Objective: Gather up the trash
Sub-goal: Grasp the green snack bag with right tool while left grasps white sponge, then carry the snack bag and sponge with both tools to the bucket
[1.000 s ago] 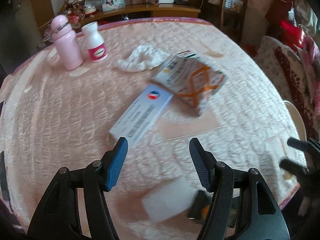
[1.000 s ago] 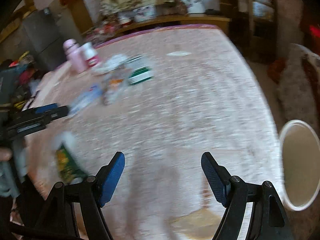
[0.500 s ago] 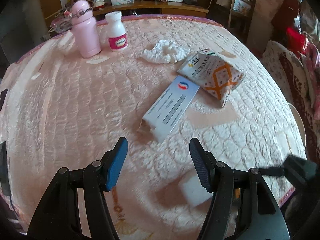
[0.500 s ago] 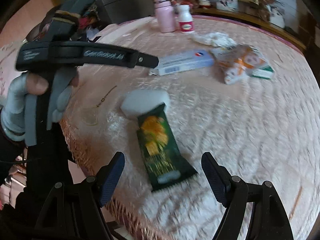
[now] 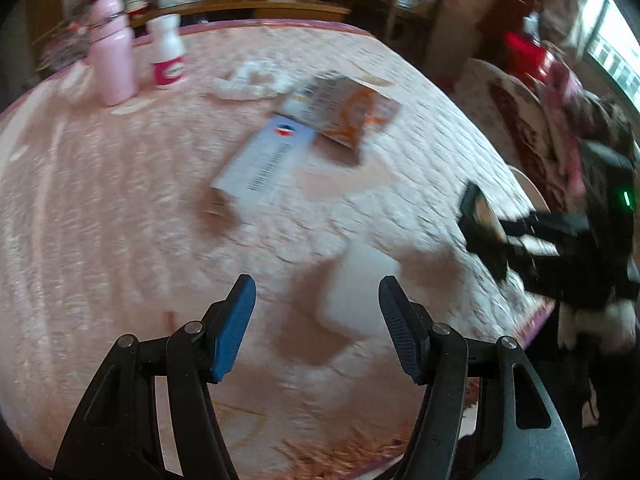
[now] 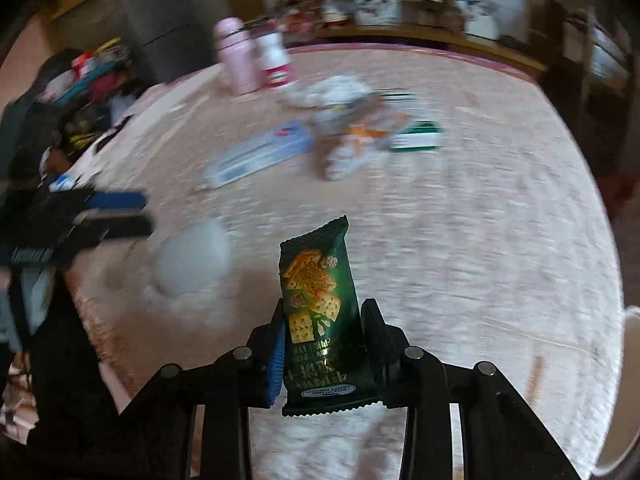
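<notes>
1. The right gripper (image 6: 324, 344) is clamped on a green cracker packet (image 6: 320, 312), pinching its lower half so the rest sticks up free of the table; I judge that is for carrying it off to the pale bucket (image 6: 628, 392) whose rim shows at the table's right edge.
2. The left gripper (image 5: 316, 320) hangs with its jaws apart and nothing between them, poised above a white, blurred piece of litter (image 5: 356, 292) near the table's front edge (too smeared to name), likely its next pick.
3. More trash lies mid-table: a long blue-and-white carton (image 5: 268, 160) touching an orange-patterned bag (image 5: 348, 112), a crumpled white tissue (image 5: 252, 82) beyond them, and a green-and-white box (image 6: 416, 136) beside the bag.
4. A pink flask (image 5: 112, 52) and a white pill bottle (image 5: 168, 56) stand upright together at the far side, probably keepers rather than rubbish.
5. The round table wears a quilted pink cloth (image 5: 100, 200); behind it a wooden shelf (image 5: 256, 8) is crowded with clutter, and the room is dim.
</notes>
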Demonstrator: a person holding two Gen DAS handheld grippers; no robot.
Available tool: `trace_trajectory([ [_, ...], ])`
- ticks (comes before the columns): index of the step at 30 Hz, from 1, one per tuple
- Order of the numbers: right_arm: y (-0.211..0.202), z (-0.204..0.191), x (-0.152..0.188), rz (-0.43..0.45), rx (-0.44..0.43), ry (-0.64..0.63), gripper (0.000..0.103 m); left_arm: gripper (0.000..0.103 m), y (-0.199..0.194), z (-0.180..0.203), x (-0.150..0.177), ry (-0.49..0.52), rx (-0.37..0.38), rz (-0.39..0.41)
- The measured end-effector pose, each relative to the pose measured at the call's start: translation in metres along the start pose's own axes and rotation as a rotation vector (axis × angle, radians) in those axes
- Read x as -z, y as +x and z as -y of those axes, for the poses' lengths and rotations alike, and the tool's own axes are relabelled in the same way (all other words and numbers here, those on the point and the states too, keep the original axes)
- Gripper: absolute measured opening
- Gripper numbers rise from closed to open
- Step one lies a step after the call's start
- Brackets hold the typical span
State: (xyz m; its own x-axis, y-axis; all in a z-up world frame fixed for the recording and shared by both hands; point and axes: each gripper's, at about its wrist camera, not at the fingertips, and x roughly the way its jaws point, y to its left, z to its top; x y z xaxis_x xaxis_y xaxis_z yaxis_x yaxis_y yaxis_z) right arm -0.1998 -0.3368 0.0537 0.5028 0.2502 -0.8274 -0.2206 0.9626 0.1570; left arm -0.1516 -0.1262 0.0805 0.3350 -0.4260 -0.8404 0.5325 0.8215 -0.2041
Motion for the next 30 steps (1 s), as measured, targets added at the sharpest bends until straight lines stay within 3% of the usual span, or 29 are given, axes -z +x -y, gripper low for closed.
trace_trajectory([
  [2,-0.005,0.011,0.001,0.012,0.004,0.044,0.034,0.063,0.005,0.013,0.002,0.034,0.0,-0.01],
  [6,-0.011,0.022,0.003,0.024,0.006,0.087,0.034,0.063,0.022,0.036,0.004,0.127,-0.079,-0.019],
  [9,-0.019,0.028,0.007,0.025,0.013,0.092,0.034,0.062,0.031,0.045,0.007,0.145,-0.093,-0.033],
  [10,-0.02,0.025,0.009,0.028,0.014,0.094,0.034,0.057,0.032,0.044,0.008,0.139,-0.088,-0.033],
  [11,-0.021,0.025,0.01,0.03,0.014,0.096,0.034,0.038,0.032,0.044,0.008,0.127,-0.08,-0.028],
  [12,-0.023,0.024,0.012,0.033,0.016,0.097,0.034,0.032,0.033,0.044,0.007,0.113,-0.084,-0.026],
  [21,-0.026,0.025,0.014,0.066,0.021,0.125,0.034,0.029,0.023,0.052,-0.006,0.007,-0.062,0.042],
  [30,-0.014,0.039,-0.008,0.075,0.065,0.145,0.034,0.029,0.047,0.06,-0.043,0.017,-0.041,0.074],
])
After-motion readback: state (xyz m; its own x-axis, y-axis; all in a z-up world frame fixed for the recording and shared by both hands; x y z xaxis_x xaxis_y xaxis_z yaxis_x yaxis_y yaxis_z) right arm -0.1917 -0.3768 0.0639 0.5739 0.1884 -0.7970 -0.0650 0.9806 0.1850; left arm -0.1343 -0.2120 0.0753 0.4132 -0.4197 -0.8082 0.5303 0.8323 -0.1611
